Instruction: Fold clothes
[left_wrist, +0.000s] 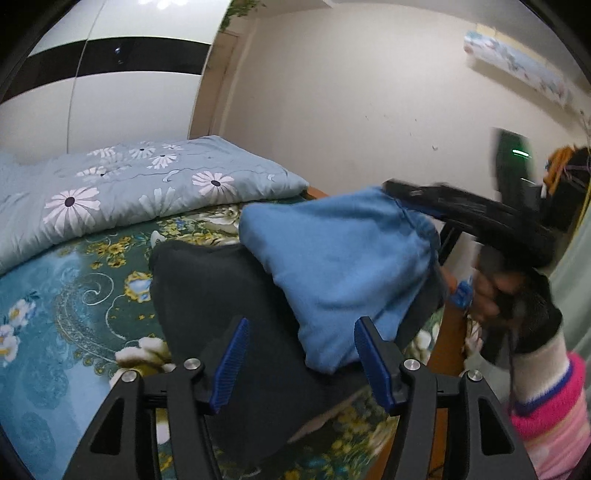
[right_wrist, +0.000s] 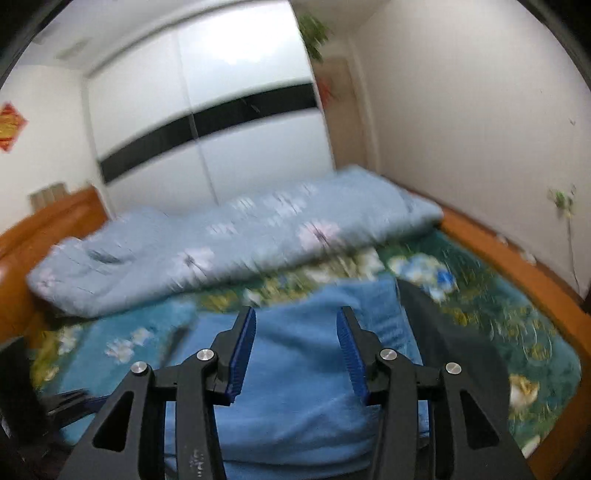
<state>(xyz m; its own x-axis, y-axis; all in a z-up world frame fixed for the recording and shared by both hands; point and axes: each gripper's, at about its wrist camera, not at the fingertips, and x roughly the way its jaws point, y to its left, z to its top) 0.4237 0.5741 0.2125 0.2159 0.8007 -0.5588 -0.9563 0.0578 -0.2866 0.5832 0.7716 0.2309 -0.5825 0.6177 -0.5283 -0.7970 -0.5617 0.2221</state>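
Lying on the bed (left_wrist: 55, 280), the blue garment (left_wrist: 332, 266) rests atop a dark garment (left_wrist: 229, 295), just ahead of the left gripper (left_wrist: 301, 363), whose jaws stand open and empty. The right gripper (right_wrist: 297, 350) hangs over the blue cloth, jaws apart, pinching nothing.

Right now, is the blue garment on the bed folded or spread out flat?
Folded, at least partly: the blue garment lies as a thick doubled bundle with rounded edges, on top of a dark garment. How neat the fold is cannot be told.
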